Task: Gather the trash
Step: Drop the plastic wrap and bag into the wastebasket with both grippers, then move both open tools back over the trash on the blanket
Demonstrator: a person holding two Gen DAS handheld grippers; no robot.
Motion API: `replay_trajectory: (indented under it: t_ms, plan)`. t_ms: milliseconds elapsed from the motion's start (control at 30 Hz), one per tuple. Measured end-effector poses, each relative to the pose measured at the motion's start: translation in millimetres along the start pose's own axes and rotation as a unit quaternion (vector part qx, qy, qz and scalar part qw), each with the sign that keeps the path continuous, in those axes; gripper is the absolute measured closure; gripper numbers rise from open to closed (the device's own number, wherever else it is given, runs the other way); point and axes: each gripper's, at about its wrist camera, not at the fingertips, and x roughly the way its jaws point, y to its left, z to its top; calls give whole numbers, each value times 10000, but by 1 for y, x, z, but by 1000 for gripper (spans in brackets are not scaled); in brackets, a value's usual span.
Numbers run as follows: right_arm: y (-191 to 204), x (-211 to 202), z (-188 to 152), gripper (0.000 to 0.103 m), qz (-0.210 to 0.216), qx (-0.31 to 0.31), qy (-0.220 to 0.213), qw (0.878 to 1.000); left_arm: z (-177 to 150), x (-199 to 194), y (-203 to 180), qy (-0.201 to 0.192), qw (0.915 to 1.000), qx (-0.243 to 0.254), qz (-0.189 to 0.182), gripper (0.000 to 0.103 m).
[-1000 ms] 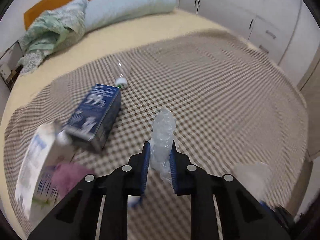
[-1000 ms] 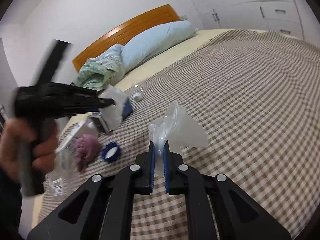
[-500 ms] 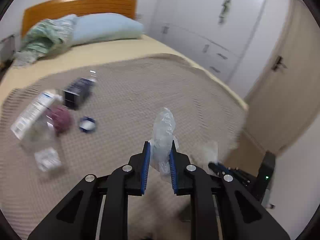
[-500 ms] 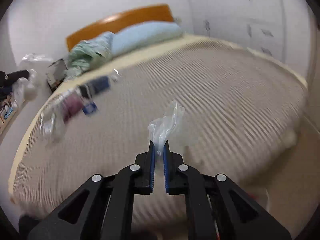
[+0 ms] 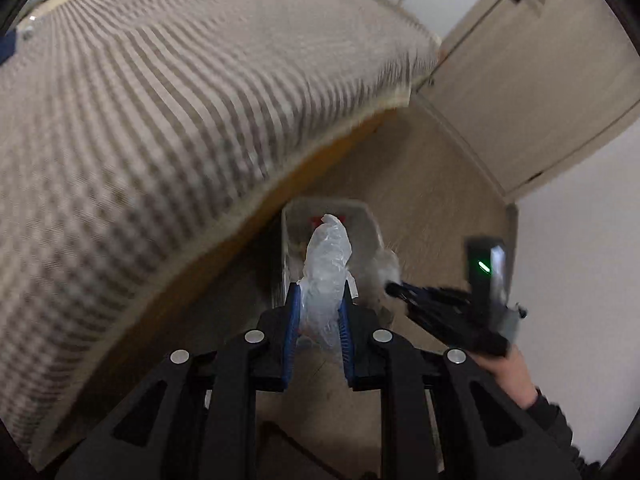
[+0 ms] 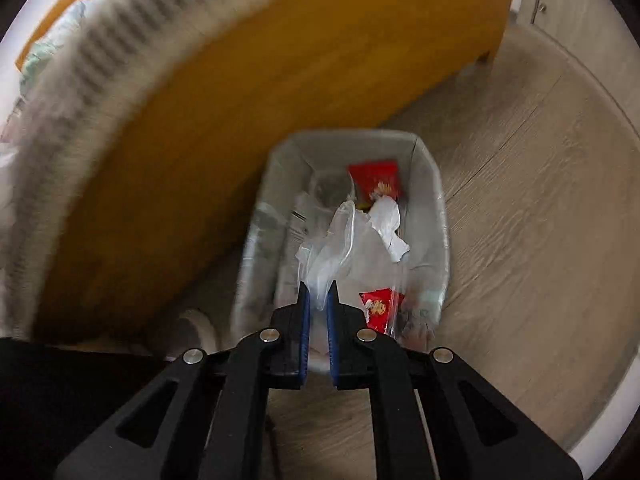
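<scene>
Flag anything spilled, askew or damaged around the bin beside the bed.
Nothing stands out. The grey rectangular bin stands upright on the wood floor with the red wrappers inside it, none visibly spilled. Each gripper's crumpled clear plastic is clamped: left, right.

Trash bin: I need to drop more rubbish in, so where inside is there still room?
In the trash bin, the left side beside the wall nearest the bed frame looks barest. The middle and right are crowded with red wrappers and clear plastic.

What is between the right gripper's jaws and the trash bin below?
Only the clear plastic bag it holds, hanging over the trash bin; the right wrist view shows this.
</scene>
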Motion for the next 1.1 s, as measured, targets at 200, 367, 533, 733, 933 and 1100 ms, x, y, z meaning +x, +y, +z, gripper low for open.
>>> replay_trajectory:
  t_ms: [200, 367, 533, 733, 933, 1100]
  plan:
    - [-45, 76, 35, 37, -701, 359, 144, 9968, -5, 70, -1, 688, 9974, -236, 11, 87]
    - [-62, 48, 23, 37, -632, 699, -334, 9950, -5, 104, -10, 1043, 9944, 27, 136, 87]
    - [-78, 4, -25, 35, -595, 1038, -631, 9908, 0, 159, -55, 1466, 9852, 801, 371, 87]
    - [-103, -25, -72, 35, -710, 1558, -656, 9830, 17, 239, -67, 1144, 9919, 311, 447, 39]
    - [-110, -27, -79, 35, -746, 1748, -655, 9796, 14, 268, -58, 1082, 9915, -234, 691, 30]
    - [-94, -23, -69, 35, -652, 1583, -685, 9828, 16, 249, -43, 924, 9914, -358, 851, 30]
